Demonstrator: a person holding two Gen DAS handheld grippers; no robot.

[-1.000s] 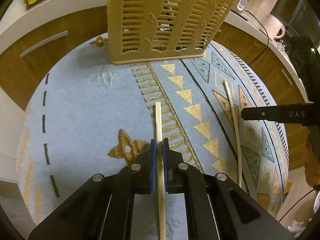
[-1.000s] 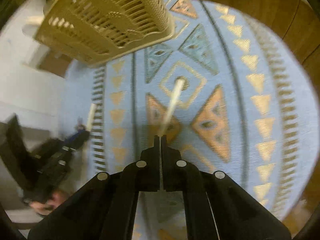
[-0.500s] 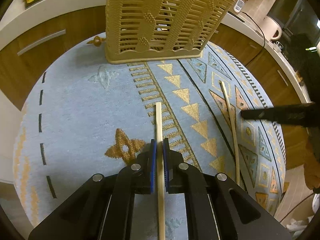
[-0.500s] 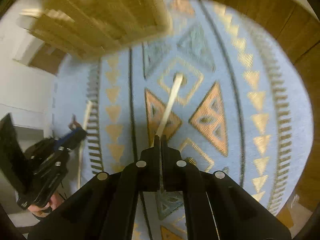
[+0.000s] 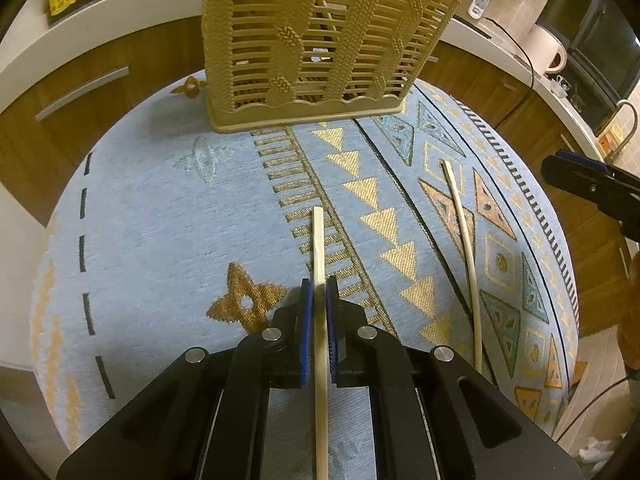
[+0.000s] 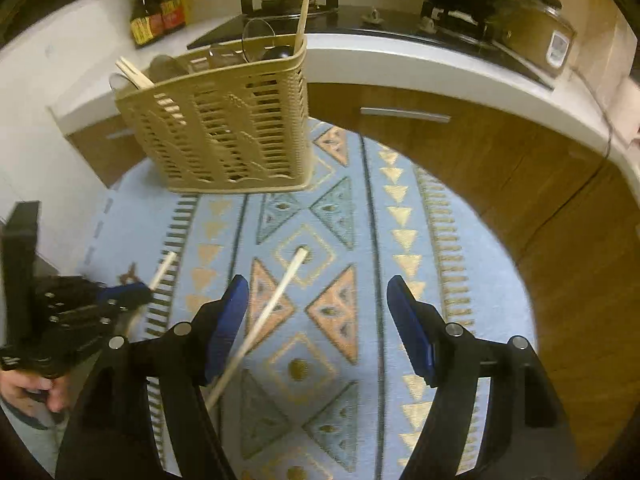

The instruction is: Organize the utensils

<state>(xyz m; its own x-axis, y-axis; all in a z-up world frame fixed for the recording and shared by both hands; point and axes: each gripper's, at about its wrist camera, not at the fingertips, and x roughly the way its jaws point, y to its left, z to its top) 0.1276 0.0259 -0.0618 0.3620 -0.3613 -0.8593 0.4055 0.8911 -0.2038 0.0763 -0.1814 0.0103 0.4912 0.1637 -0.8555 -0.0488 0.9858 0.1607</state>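
Right wrist alone shows stove (image 6: 288, 0), bottles (image 6: 158, 8)

Matt wooden chopstick (image 5: 319, 240), woven cloth mat (image 5: 160, 220), slatted plastic basket (image 5: 312, 40).

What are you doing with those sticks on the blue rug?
A person holds a gripper in each hand and is tidying chopsticks. The left gripper is shut on one chopstick. The right gripper is wide open, and the second chopstick lies loose on the patterned cloth below it. Beyond them stands the beige basket, which already holds some utensils.
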